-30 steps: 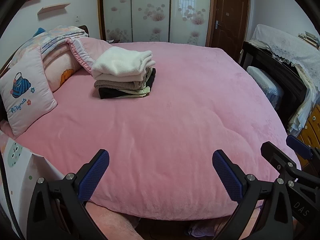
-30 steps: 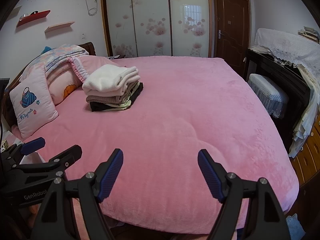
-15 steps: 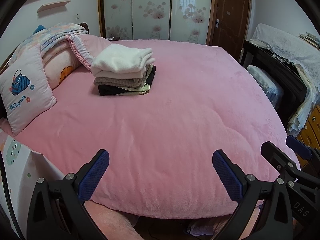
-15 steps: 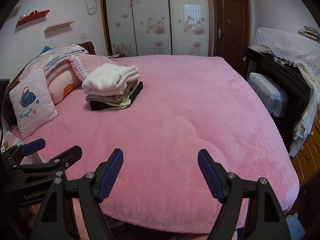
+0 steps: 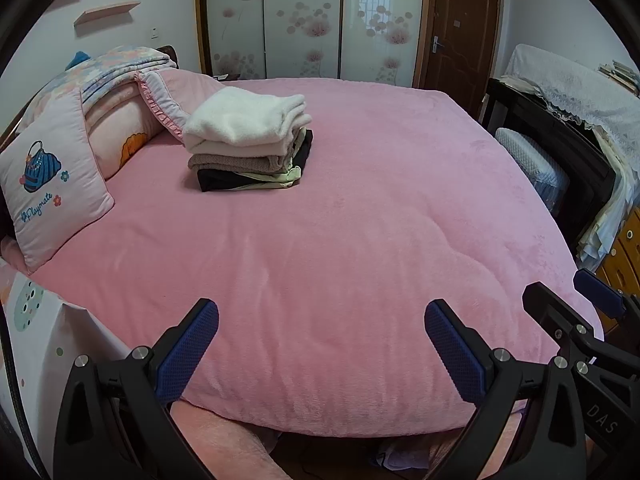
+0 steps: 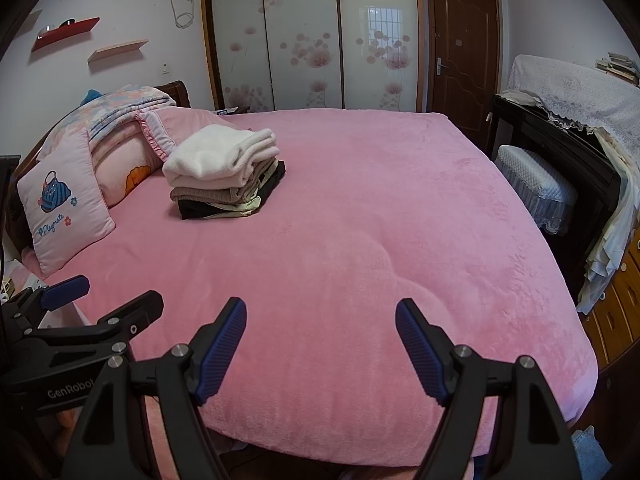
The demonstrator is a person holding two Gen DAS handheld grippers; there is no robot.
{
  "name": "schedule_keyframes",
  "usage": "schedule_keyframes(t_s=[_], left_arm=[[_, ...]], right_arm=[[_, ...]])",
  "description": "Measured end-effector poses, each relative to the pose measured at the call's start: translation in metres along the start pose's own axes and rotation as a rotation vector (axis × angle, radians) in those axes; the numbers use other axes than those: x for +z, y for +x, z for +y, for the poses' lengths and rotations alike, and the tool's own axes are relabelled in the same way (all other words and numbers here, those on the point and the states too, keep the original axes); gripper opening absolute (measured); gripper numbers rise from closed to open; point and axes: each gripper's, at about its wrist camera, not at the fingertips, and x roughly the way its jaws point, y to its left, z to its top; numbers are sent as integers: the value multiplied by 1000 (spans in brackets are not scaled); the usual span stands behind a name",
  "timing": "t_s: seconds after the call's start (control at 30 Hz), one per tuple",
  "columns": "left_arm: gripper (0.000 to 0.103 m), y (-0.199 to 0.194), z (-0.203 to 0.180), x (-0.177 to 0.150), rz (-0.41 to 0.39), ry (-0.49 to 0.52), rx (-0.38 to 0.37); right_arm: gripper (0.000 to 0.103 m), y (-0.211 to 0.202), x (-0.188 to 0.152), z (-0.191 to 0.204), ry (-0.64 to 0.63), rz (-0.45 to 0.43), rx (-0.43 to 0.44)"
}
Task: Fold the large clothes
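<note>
A stack of folded clothes, white on top, then tan, pale green and black, lies on the pink bed near the pillows; it also shows in the right wrist view. My left gripper is open and empty over the bed's near edge. My right gripper is open and empty beside it, also at the near edge. Each gripper shows at the side of the other's view.
Pink pillows and folded quilts lie at the head on the left. A dark cabinet with a lace cover, a padded stool and wooden drawers stand on the right. A wardrobe and a door are behind.
The left wrist view has tilted slightly, so the stack and the bed sit a little lower in it. Both grippers stay open and in place.
</note>
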Motion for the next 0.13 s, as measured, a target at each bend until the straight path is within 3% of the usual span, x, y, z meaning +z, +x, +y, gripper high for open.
schedule_keyframes(t_s=[0.13], left_arm=[[102, 1, 2, 1, 2, 0, 0]], right_arm=[[77, 0, 0, 0, 0, -2, 0]])
